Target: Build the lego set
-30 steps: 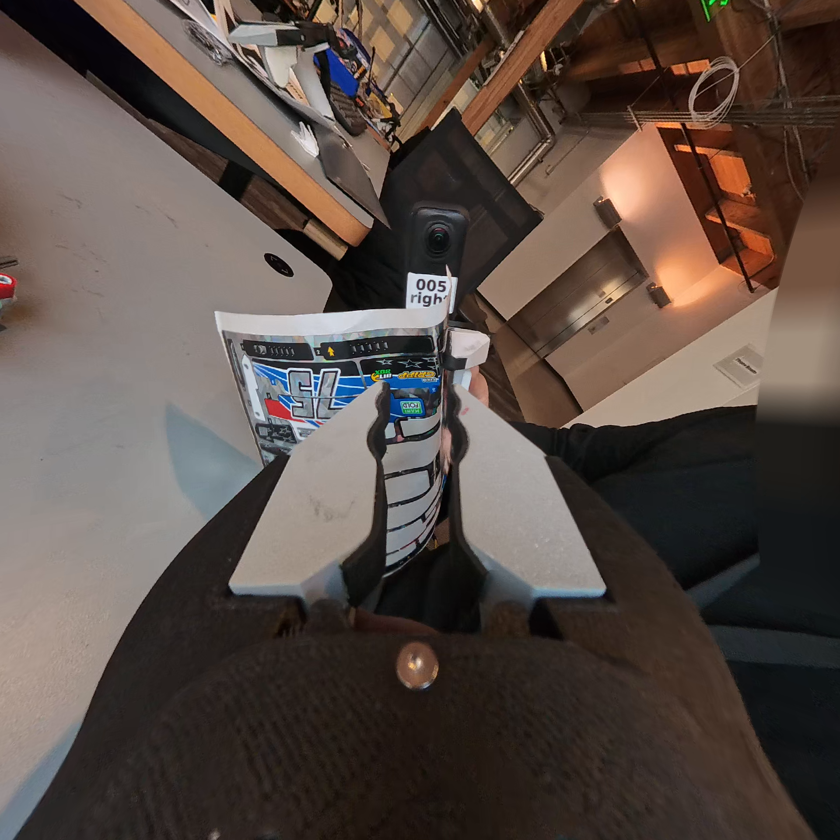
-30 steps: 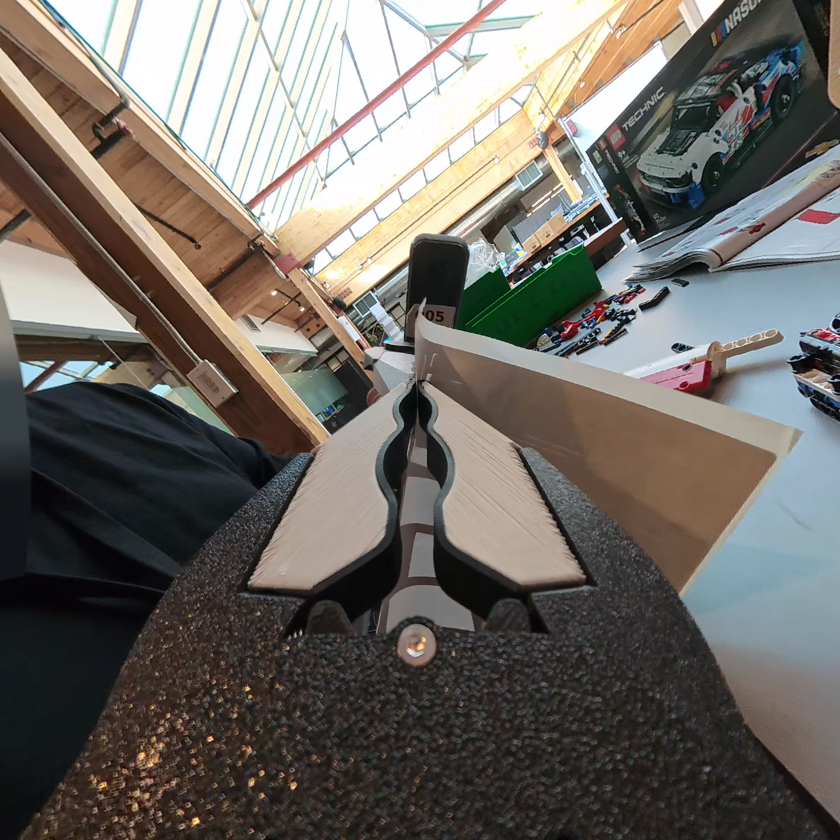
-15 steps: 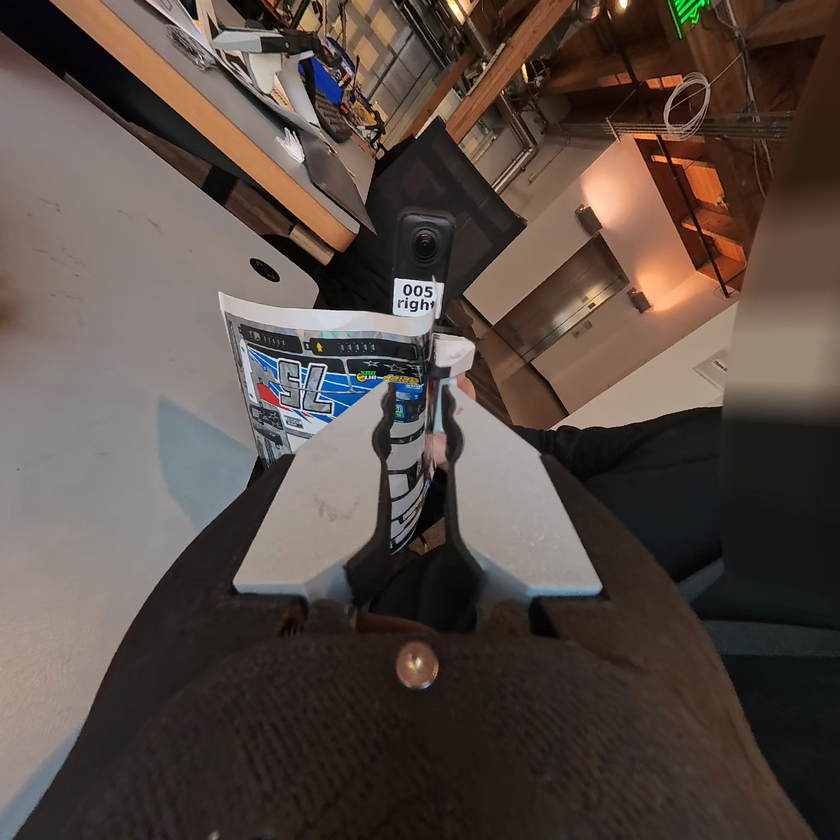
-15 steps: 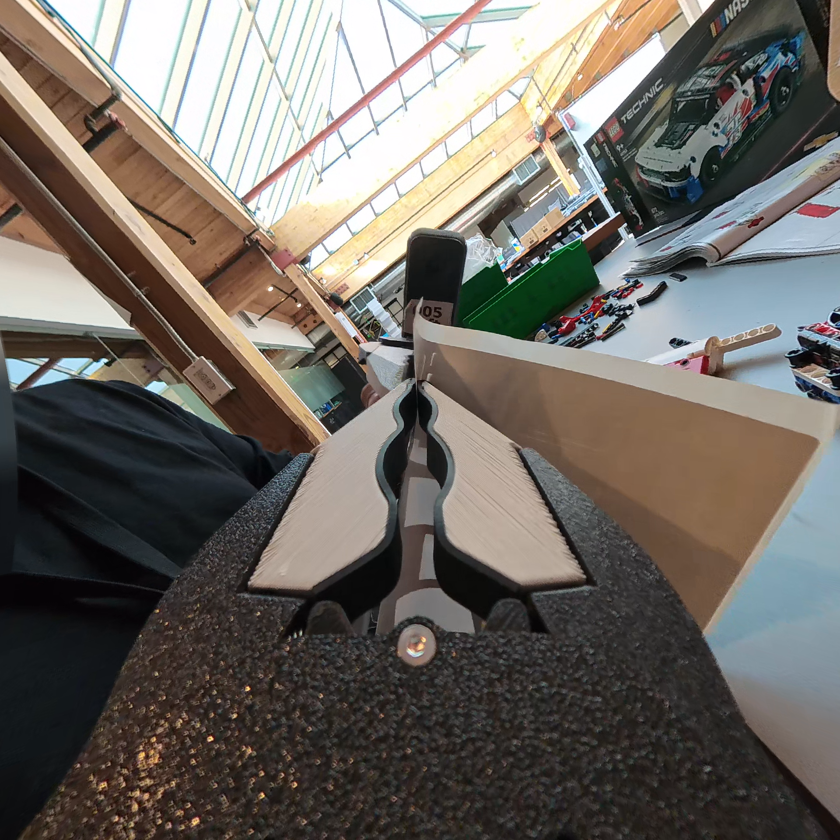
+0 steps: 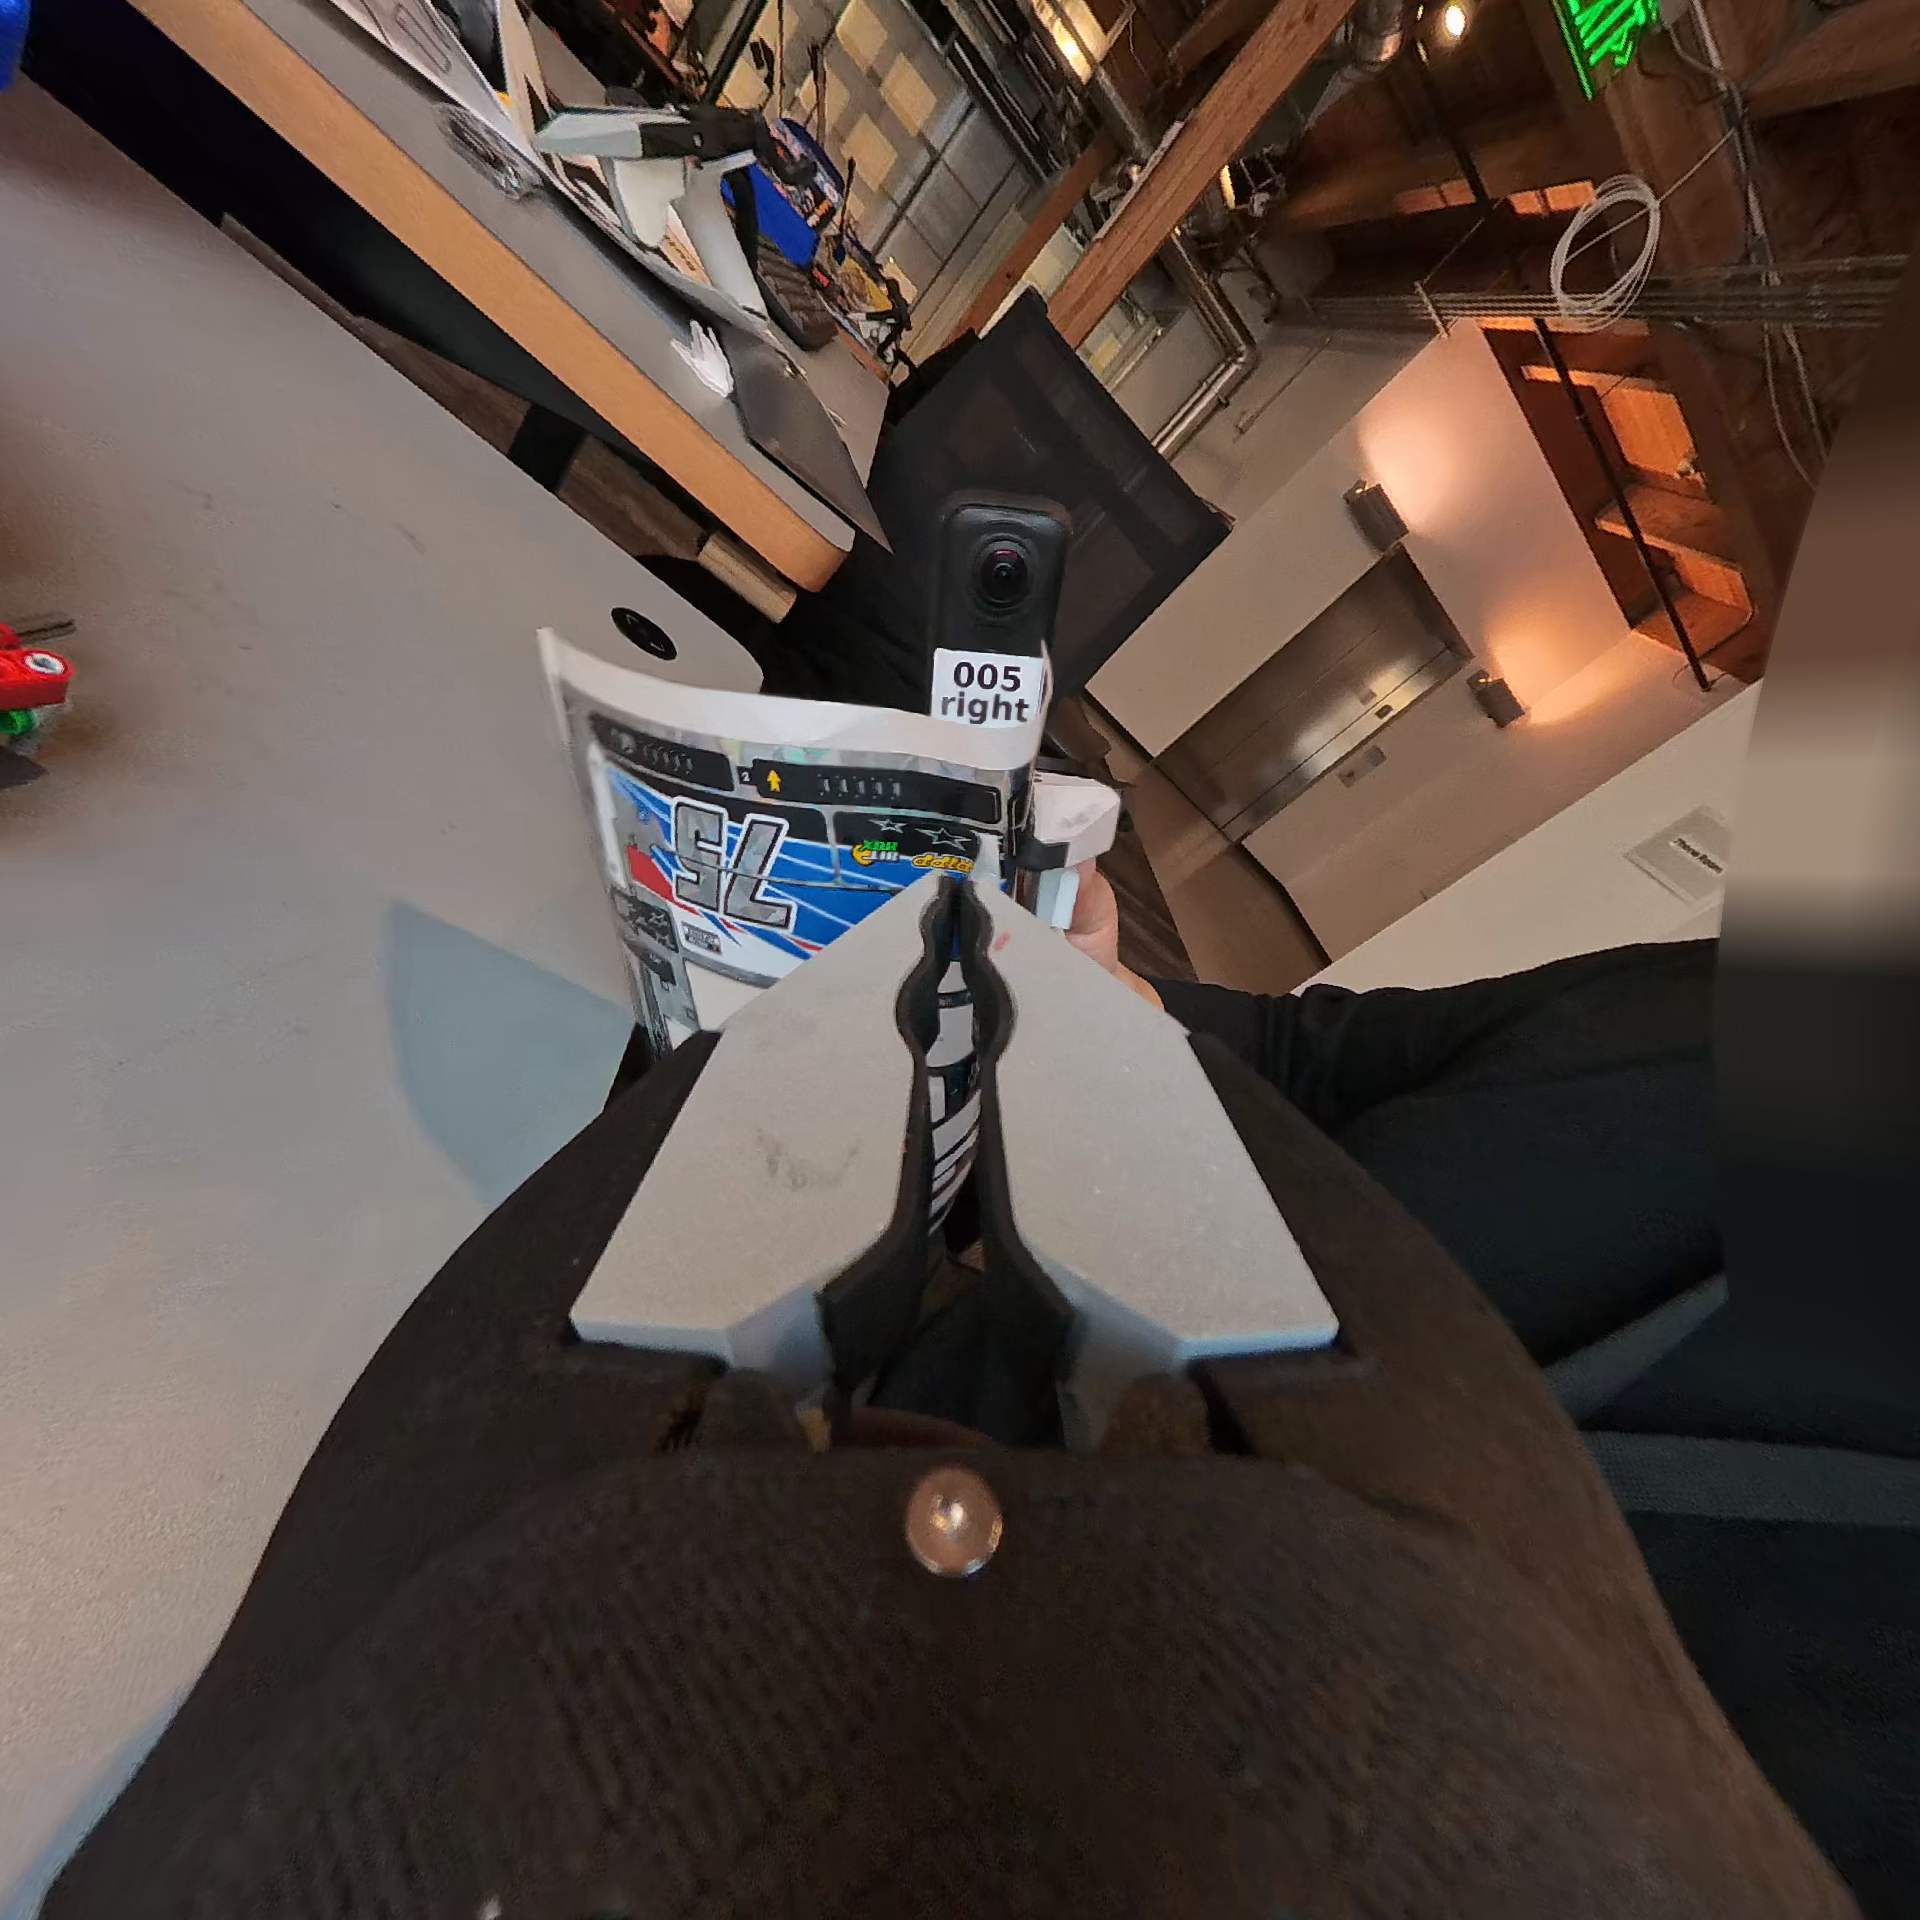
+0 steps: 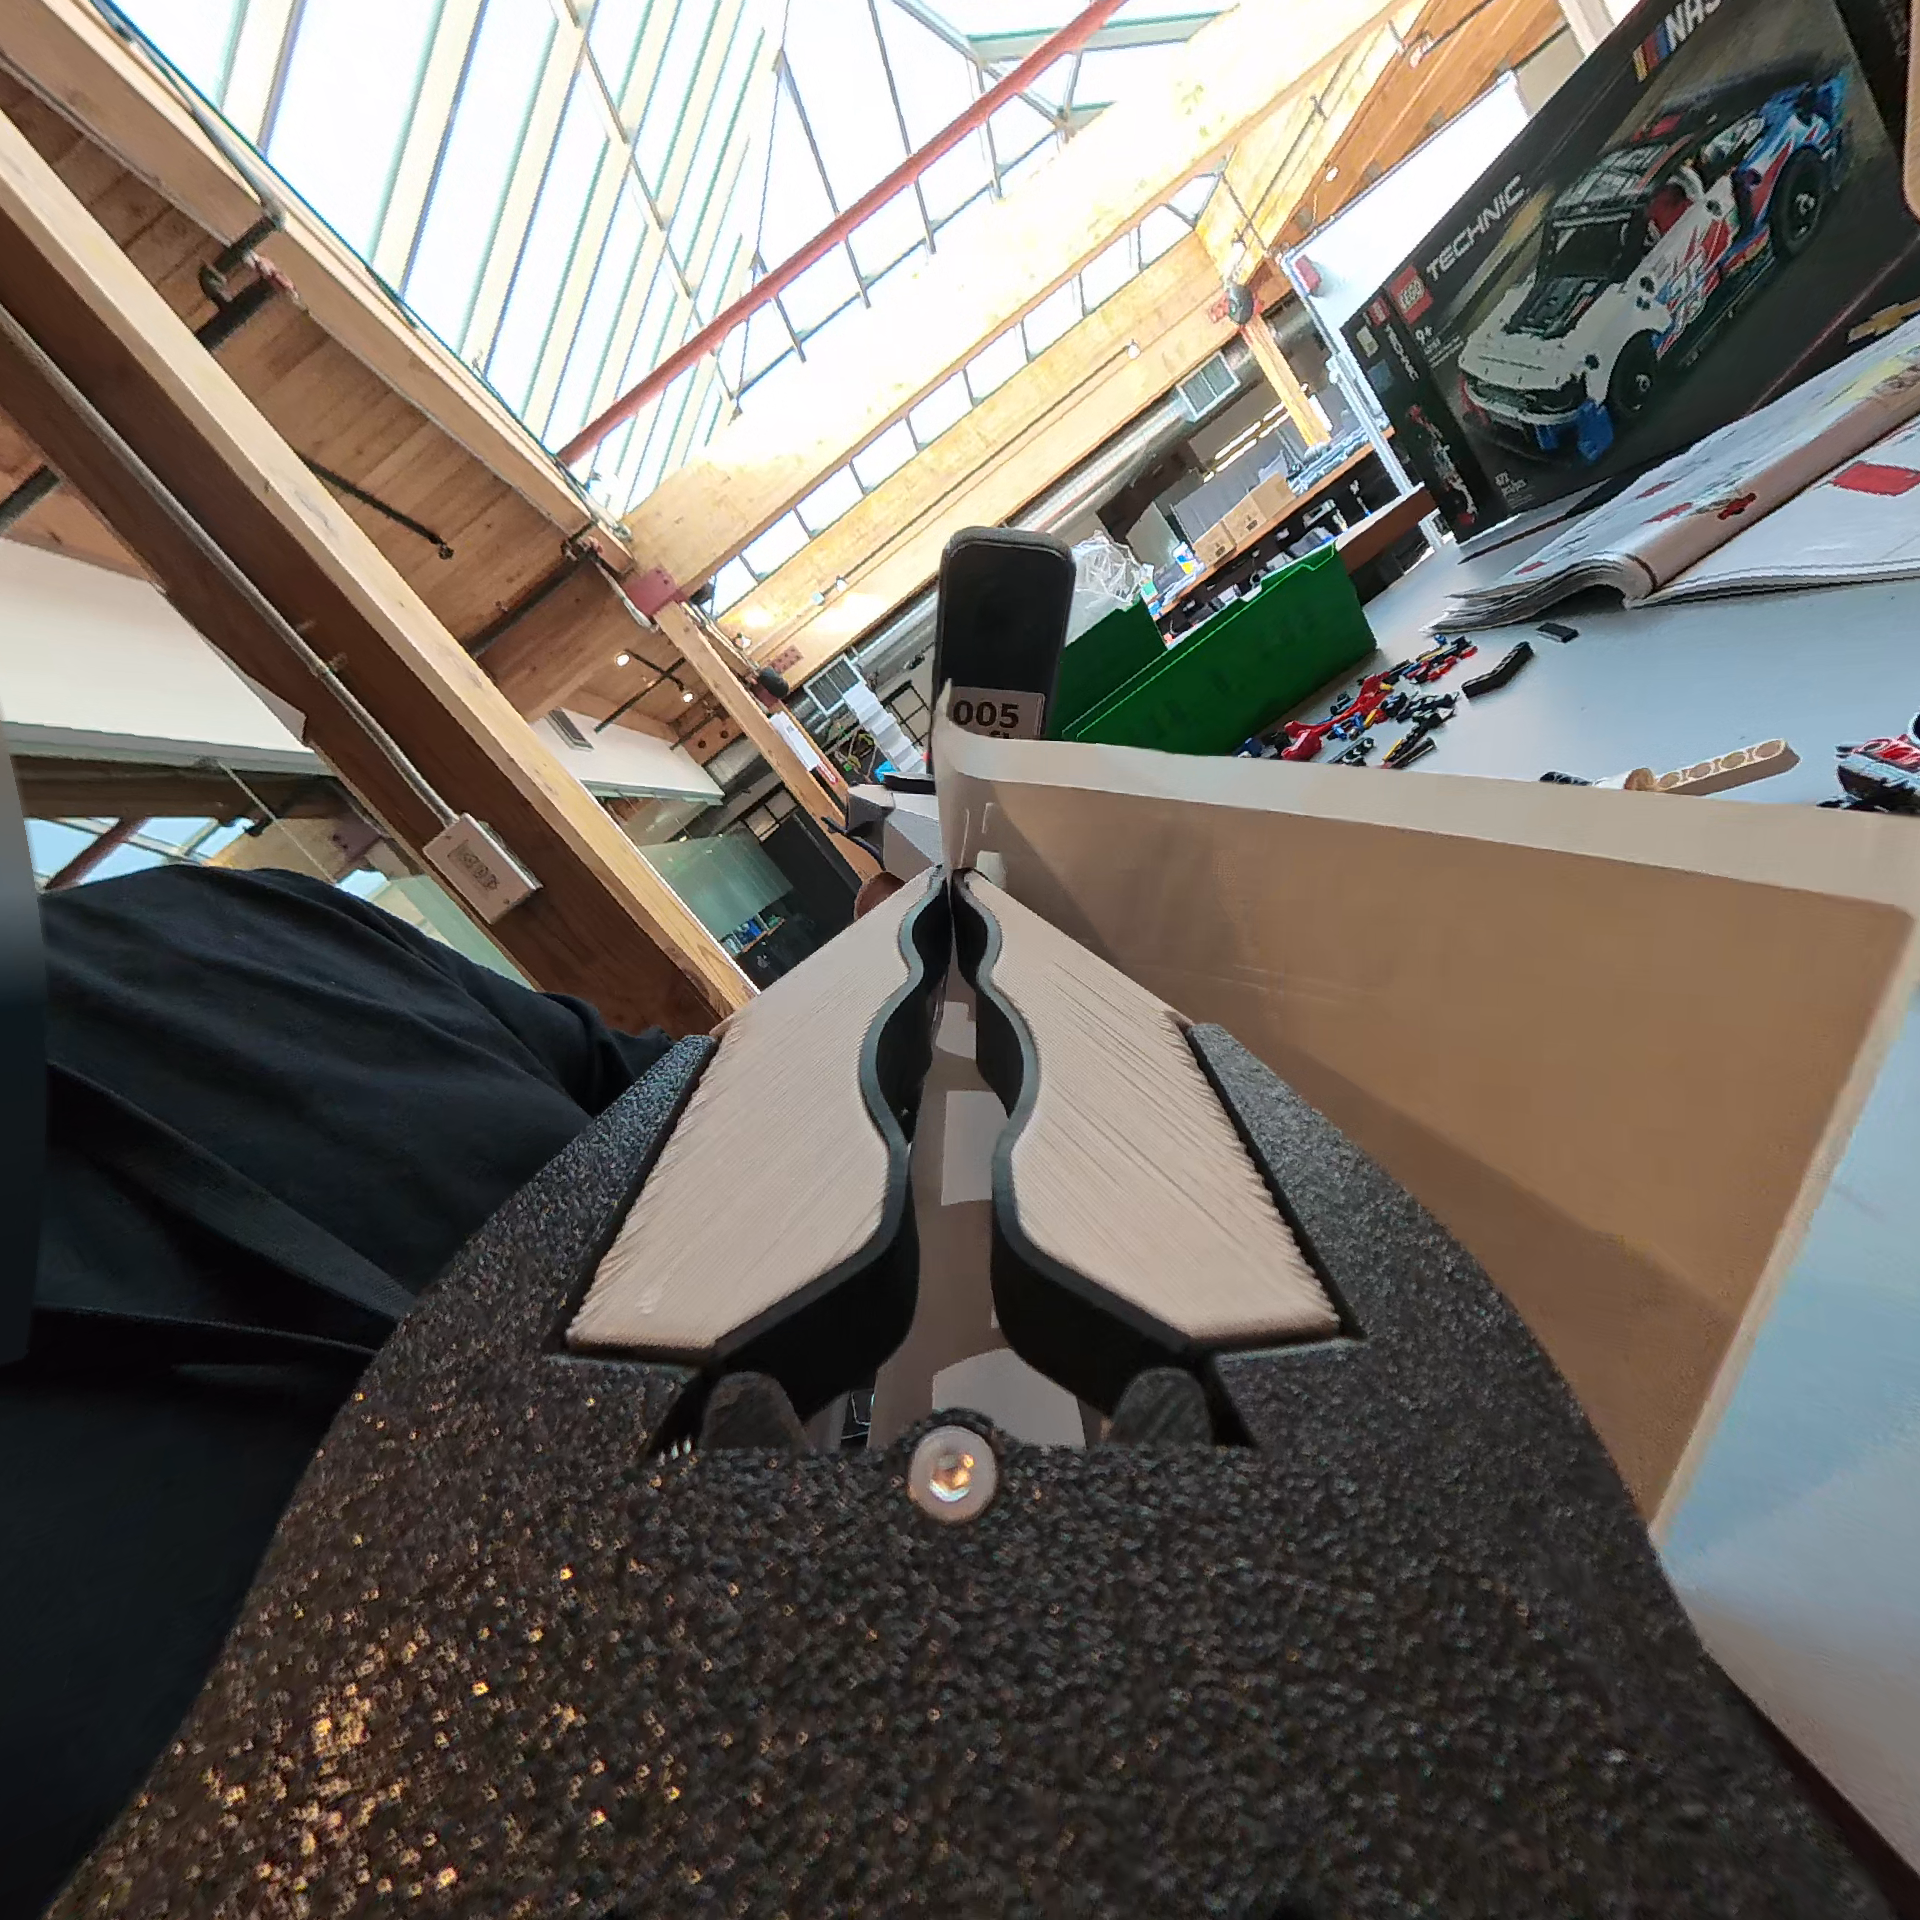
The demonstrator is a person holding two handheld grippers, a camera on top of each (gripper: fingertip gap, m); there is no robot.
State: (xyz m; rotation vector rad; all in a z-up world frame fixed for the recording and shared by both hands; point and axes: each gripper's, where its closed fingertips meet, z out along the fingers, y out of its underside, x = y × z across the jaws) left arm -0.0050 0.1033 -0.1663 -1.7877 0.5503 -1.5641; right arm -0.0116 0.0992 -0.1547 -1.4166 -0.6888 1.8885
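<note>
Right gripper (image 6: 951, 894) pinched shut on sticker sheet (image 6: 1455, 1039), blank back showing, held on edge above grey table (image 6: 1714, 675). Beyond: loose bricks (image 6: 1371, 717), open booklet (image 6: 1704, 530), set box (image 6: 1642, 249), green bin (image 6: 1216, 665).

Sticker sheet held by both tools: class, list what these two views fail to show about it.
- Left wrist view: the sticker sheet has its lower part hidden behind the left tool.
- Right wrist view: only its plain back shows; the right edge is cut off by the frame.
- Both: what the left tool pinches is unclear.
</note>
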